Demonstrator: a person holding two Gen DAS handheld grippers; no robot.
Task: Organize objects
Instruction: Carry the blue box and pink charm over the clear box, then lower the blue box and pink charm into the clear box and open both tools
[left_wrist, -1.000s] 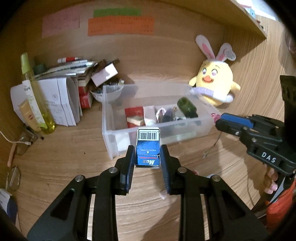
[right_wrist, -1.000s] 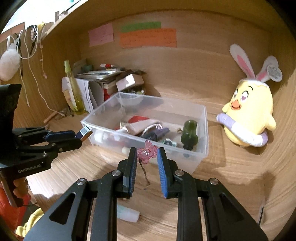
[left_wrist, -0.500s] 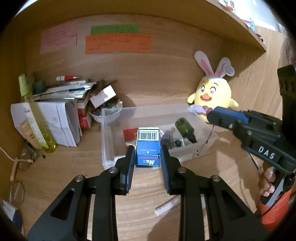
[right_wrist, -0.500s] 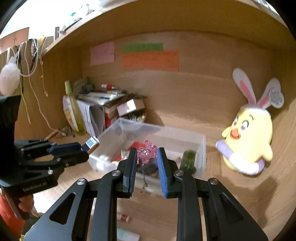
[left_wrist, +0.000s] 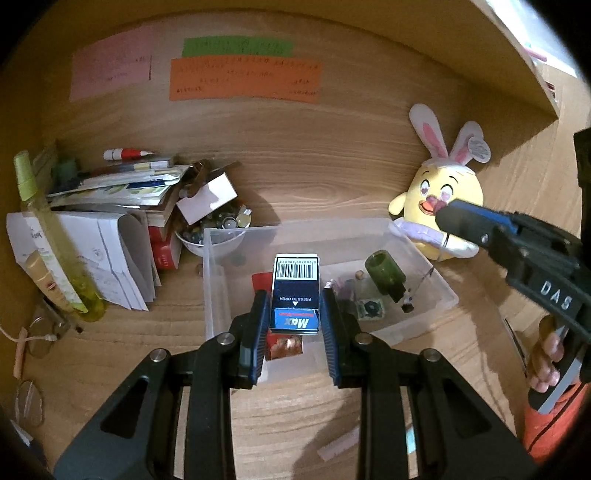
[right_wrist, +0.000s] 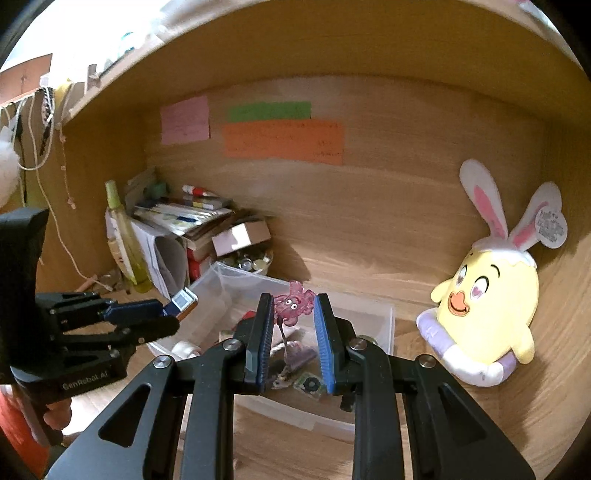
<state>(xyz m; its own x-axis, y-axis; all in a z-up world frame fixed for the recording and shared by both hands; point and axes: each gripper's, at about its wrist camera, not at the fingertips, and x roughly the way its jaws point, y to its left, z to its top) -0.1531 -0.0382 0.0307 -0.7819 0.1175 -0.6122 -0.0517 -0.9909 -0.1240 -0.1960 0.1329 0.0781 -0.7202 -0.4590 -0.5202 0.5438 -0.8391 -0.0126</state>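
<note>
My left gripper is shut on a small blue staple box with a barcode, held above the near part of the clear plastic bin. In the right wrist view that left gripper shows at the left with the staple box at its tip. My right gripper is shut on a pink translucent charm whose cord dangles down over the bin. The left wrist view has the right gripper at the right, over the bin's far right corner. Inside the bin lie a green bottle and small items.
A yellow bunny plush leans in the right corner. A pile of papers, a bowl of small bits and a yellow-green bottle crowd the left. Glasses lie at the left edge. A white tube lies on the desk near me.
Both grippers have risen and come over the bin, each still holding its item. The bin now sits lower in both views and the charm's cord hangs above its contents.
</note>
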